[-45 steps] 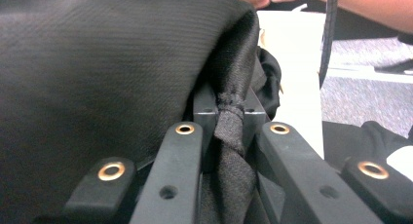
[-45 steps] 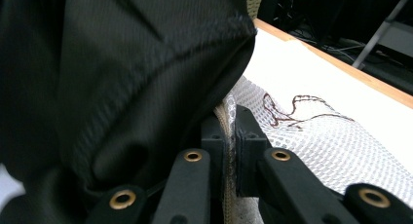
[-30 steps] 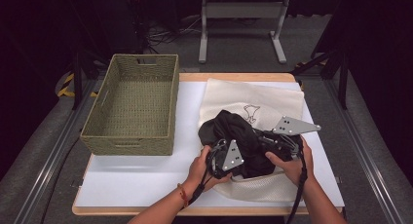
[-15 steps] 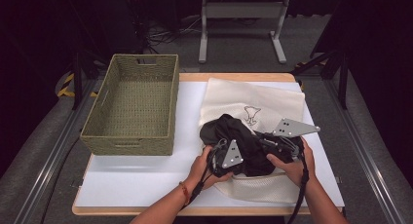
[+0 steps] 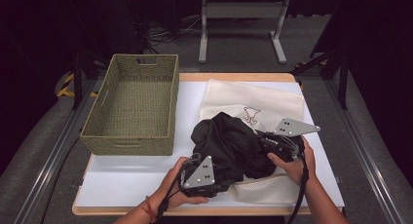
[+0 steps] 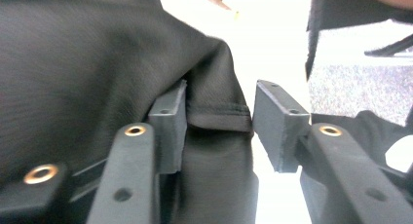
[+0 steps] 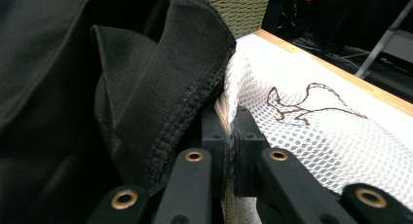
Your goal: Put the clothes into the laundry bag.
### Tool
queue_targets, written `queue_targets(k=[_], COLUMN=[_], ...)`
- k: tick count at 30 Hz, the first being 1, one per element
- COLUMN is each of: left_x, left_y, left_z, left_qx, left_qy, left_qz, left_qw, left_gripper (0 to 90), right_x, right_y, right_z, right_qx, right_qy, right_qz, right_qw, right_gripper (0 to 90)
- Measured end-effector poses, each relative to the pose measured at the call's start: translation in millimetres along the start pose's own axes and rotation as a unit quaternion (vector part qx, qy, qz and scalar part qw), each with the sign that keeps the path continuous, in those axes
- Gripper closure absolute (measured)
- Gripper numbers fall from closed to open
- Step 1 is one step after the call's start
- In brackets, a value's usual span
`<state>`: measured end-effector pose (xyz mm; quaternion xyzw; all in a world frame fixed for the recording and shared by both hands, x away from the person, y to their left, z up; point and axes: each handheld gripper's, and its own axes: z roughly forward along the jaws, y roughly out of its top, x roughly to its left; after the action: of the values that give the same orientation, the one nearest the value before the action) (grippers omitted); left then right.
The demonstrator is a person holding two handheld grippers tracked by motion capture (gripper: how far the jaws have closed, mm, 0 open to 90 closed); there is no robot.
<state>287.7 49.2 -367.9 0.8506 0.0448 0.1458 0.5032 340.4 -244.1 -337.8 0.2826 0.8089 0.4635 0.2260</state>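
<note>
Left claw (image 6: 219, 121) now agape around black garment (image 5: 229, 146), nearer table edge.

Wicker basket (image 5: 131, 107) walls the left; bare tabletop (image 5: 187, 102) lies between basket and mesh bag (image 5: 253, 100)

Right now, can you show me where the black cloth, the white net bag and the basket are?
black cloth (image 5: 229, 143): high view, on the middle of the crumpled bundle.
white net bag (image 7: 311, 136): right gripper view, on the mesh beside the brown drawing.
basket (image 5: 127, 142): high view, on its woven front wall.
</note>
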Motion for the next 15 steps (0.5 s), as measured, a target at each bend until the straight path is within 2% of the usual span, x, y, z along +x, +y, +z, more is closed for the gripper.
queue_targets(k=[2, 4, 5, 7, 8, 9, 10, 11, 12, 13, 14, 15], left_x=[6.5, 18.9, 23.8, 31.5, 38.0, 41.7, 47.8, 47.8, 62.3, 62.3, 67.3, 69.8], left_y=[0.9, 0.2, 0.1, 0.0, -1.6, -2.2, -2.4, -2.4, -3.5, -3.5, -4.0, -4.3], left_z=[-12.0, -21.7, -21.1, -13.3, -7.2, -2.7, 4.8, 4.8, 21.7, 21.7, 30.7, 35.6], left_qx=[-0.015, -0.036, -0.030, -0.001, 0.000, 0.003, 0.013, 0.013, 0.033, 0.033, 0.043, 0.045], left_qy=[0.029, 0.049, 0.065, 0.102, 0.099, 0.099, 0.100, 0.100, 0.078, 0.078, 0.066, 0.062], left_qz=[-0.016, -0.043, -0.046, -0.040, -0.057, -0.068, -0.073, -0.073, -0.107, -0.107, -0.117, -0.116], left_qw=[0.9993, 0.9972, 0.9964, 0.9940, 0.9935, 0.9928, 0.9922, 0.9922, 0.9907, 0.9907, 0.9900, 0.9903], left_gripper=[42.2, 36.6, 33.6, 26.1, 18.1, 16.0, 14.2, 8.7, 7.8, 5.8, 5.8, 6.4], right_x=[0.5, 1.1, 1.4, 2.0, 2.4, 2.8, 3.0, 3.1, 2.9, 2.9, 3.1, 3.5], right_y=[-0.2, -0.1, 0.0, 0.0, 0.2, 0.3, 0.4, 0.3, -0.2, -0.2, -0.4, -0.5], right_z=[0.4, 0.7, 1.1, 1.9, 2.4, 2.7, 2.7, 2.7, 2.8, 2.8, 2.9, 2.9], right_qx=[0.001, 0.002, 0.003, 0.004, 0.005, 0.006, 0.006, 0.007, 0.007, 0.007, 0.007, 0.008], right_qy=[-0.001, 0.000, -0.001, -0.001, -0.001, -0.001, -0.002, -0.001, 0.002, 0.002, 0.003, 0.003], right_qz=[-0.002, -0.003, -0.003, -0.005, -0.006, -0.008, -0.009, -0.010, -0.010, -0.010, -0.011, -0.012], right_qw=[1.0000, 1.0000, 1.0000, 1.0000, 1.0000, 1.0000, 0.9999, 0.9999, 0.9999, 0.9999, 0.9999, 0.9999], right_gripper=[86.2, 86.2, 86.2, 86.2, 86.2, 86.1, 86.2, 86.2, 86.2, 86.2, 86.2, 86.2])
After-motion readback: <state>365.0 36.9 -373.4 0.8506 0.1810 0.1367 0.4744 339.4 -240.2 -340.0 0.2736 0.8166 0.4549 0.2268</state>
